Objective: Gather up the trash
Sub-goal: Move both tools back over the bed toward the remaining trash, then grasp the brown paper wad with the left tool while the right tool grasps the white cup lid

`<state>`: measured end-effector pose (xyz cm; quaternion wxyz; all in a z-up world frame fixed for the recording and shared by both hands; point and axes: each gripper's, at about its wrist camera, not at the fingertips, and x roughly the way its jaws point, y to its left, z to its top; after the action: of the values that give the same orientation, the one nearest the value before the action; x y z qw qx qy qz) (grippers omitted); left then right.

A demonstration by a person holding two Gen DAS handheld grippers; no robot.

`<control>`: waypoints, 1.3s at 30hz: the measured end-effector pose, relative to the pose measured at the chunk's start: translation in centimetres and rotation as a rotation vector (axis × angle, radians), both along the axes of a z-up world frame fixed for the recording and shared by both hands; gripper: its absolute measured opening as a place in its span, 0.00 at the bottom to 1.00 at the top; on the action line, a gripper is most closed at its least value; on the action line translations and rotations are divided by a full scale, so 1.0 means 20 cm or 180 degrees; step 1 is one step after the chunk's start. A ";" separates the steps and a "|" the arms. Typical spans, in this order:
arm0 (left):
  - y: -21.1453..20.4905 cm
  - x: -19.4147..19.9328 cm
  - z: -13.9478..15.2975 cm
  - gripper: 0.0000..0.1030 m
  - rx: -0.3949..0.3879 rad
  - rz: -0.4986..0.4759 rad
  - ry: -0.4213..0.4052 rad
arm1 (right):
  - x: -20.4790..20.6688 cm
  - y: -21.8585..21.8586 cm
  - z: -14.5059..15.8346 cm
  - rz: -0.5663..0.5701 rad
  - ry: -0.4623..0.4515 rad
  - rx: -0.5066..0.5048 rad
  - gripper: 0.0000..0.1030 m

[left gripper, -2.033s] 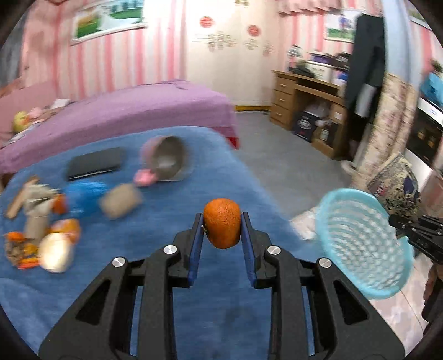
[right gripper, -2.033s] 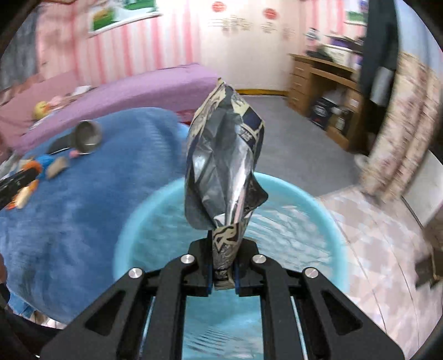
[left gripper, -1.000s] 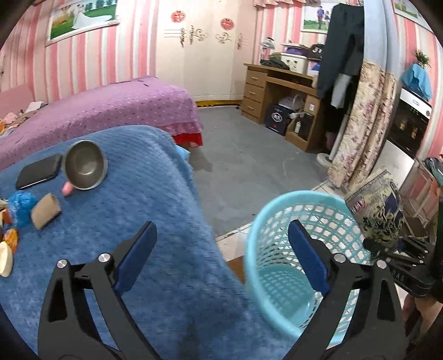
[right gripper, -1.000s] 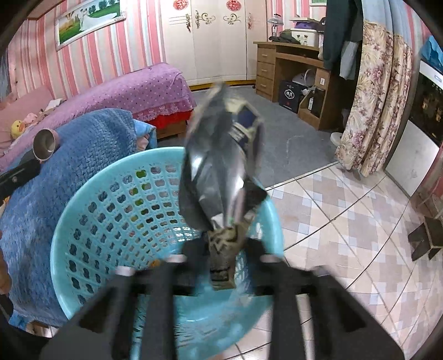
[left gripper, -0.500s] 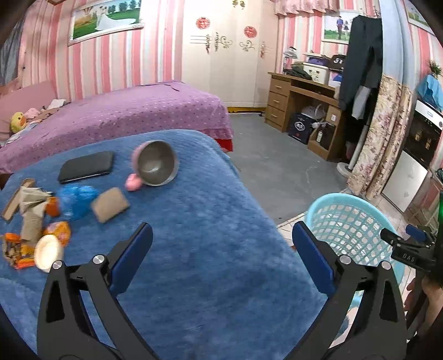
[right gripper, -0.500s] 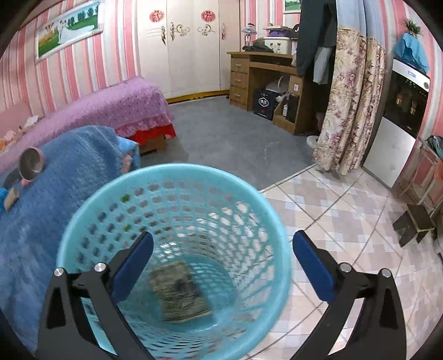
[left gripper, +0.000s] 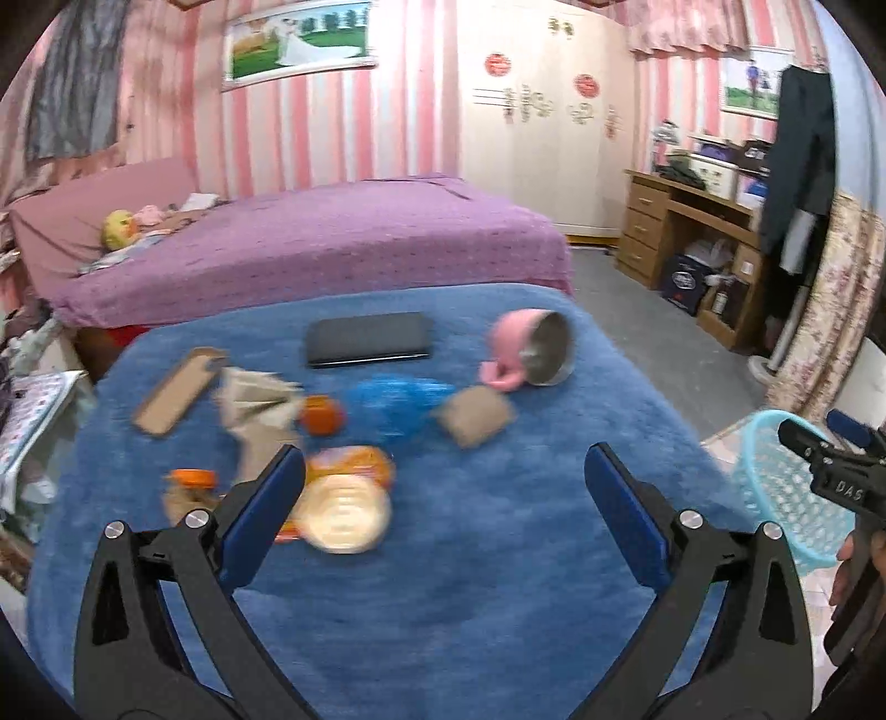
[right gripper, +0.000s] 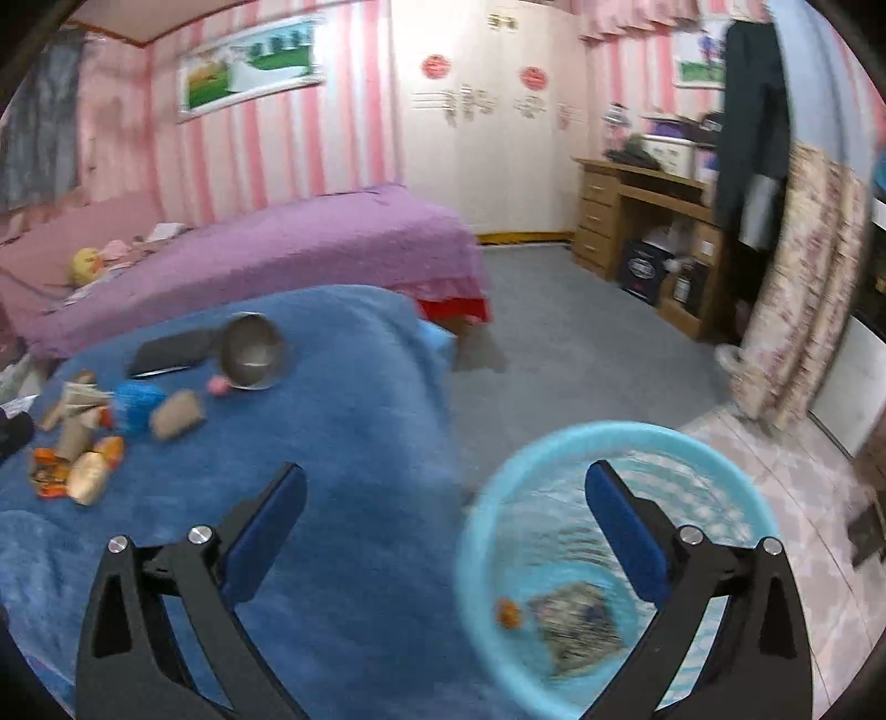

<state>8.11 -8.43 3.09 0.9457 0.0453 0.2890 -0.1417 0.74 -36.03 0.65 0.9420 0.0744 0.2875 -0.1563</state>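
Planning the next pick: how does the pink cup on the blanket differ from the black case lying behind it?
The pink cup is rounded, lies tipped on its side and shows a metal inside; the black case is a flat, dark rectangle lying level. The cup lies nearer the blanket's right edge. Both rest on the blanket, untouched.

Home bedroom: purple-covered bed (left gripper: 310,249), pink-striped walls (left gripper: 166,111) (framed wedding photo (left gripper: 299,39) hung high), white wardrobe (left gripper: 542,127), wooden desk (left gripper: 686,232), coat (left gripper: 797,144) hanging, floral curtain (right gripper: 797,288).
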 end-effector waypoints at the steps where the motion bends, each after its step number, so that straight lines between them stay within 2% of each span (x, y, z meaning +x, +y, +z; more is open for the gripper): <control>1: 0.06 0.02 0.00 0.95 -0.0006 0.0067 0.0002 | 0.03 0.05 0.00 0.0057 0.0004 -0.0003 0.96; 6: 0.34 0.11 -0.01 0.95 -0.0084 0.0303 0.0056 | 0.24 0.38 0.02 0.0418 0.0008 -0.0040 0.95; 11: 0.56 0.17 -0.07 0.95 -0.0100 0.0515 0.0037 | 0.38 0.59 0.01 0.0627 0.0016 -0.0054 0.95; 17: 0.75 0.26 -0.18 0.95 -0.0123 0.0638 0.0158 | 0.50 0.81 -0.14 0.0844 0.0155 -0.0173 0.95; 20: 0.81 0.28 -0.26 0.95 -0.0044 0.0729 0.0195 | 0.53 0.85 -0.22 0.0870 0.0236 -0.0220 0.95; 22: 0.85 0.30 -0.30 0.95 -0.0019 0.0762 0.0253 | 0.55 0.85 -0.26 0.0875 0.0297 -0.0124 0.95; 24: 0.90 0.32 -0.35 0.95 -0.0036 0.0787 0.0349 | 0.55 0.84 -0.26 0.0883 0.0301 -0.0095 0.95; 27: 0.93 0.33 -0.40 0.95 -0.0069 0.0773 0.0424 | 0.56 0.85 -0.24 0.0895 0.0265 -0.0281 0.95; 34: 0.92 0.38 -0.49 0.95 -0.0182 0.0657 0.0578 | 0.61 0.82 -0.27 0.0900 0.0385 -0.0316 0.95; 37: 0.94 0.40 -0.50 0.94 -0.0347 0.0672 0.0593 | 0.61 0.81 -0.29 0.0900 0.0419 -0.0310 0.96; 39: 0.95 0.42 -0.50 0.85 -0.0472 0.0643 0.0608 | 0.61 0.81 -0.30 0.0887 0.0433 -0.0309 0.95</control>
<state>16.43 10.47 -6.91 0.9241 -0.0676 0.3694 -0.0704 12.97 -19.84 -5.35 0.9354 -0.0225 0.3503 -0.0426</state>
